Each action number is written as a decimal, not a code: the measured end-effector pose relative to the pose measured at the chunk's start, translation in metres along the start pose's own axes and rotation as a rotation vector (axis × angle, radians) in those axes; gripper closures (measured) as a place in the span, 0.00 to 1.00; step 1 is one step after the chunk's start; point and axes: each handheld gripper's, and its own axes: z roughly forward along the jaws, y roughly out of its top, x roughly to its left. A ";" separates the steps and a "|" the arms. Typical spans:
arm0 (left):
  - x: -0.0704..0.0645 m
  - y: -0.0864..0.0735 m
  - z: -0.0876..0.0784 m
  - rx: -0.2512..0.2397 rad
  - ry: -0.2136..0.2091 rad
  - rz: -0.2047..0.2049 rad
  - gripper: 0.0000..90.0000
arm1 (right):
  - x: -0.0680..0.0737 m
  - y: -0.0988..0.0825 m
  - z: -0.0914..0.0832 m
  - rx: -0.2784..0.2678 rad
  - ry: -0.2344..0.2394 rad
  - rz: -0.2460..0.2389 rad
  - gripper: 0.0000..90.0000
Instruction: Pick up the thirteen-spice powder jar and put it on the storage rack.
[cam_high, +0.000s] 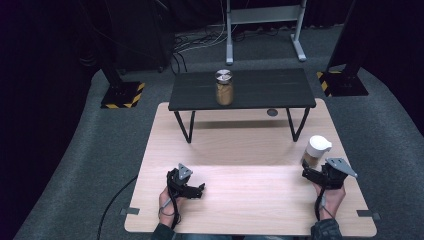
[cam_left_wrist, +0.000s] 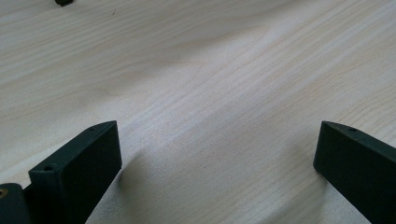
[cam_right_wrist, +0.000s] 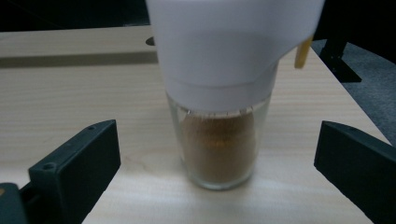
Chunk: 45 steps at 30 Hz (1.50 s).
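Glass shaker jar (cam_right_wrist: 219, 140) with a white plastic spout cap stands upright near the right edge of the pale wood-grain table (cam_high: 235, 200), brown powder filling its clear lower half. The right gripper (cam_right_wrist: 217, 154) sits just before it, matte black jaws spread wide and touching nothing. The left gripper (cam_left_wrist: 215, 154) rests low over bare tabletop, jaws likewise released. A metal-lidded jar (cam_high: 224, 87) of tan powder stands on the small black shelf (cam_high: 270, 92).
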 end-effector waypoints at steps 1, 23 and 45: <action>0.000 0.000 0.000 0.000 0.000 0.000 0.01 | 0.000 -0.001 0.004 -0.011 -0.002 0.004 0.00; -0.001 0.000 0.000 0.000 0.004 -0.003 0.01 | -0.002 0.018 0.018 0.027 0.019 -0.010 0.33; -0.001 0.000 0.000 0.000 0.004 -0.001 0.01 | -0.008 0.037 -0.009 0.038 0.060 -0.015 0.33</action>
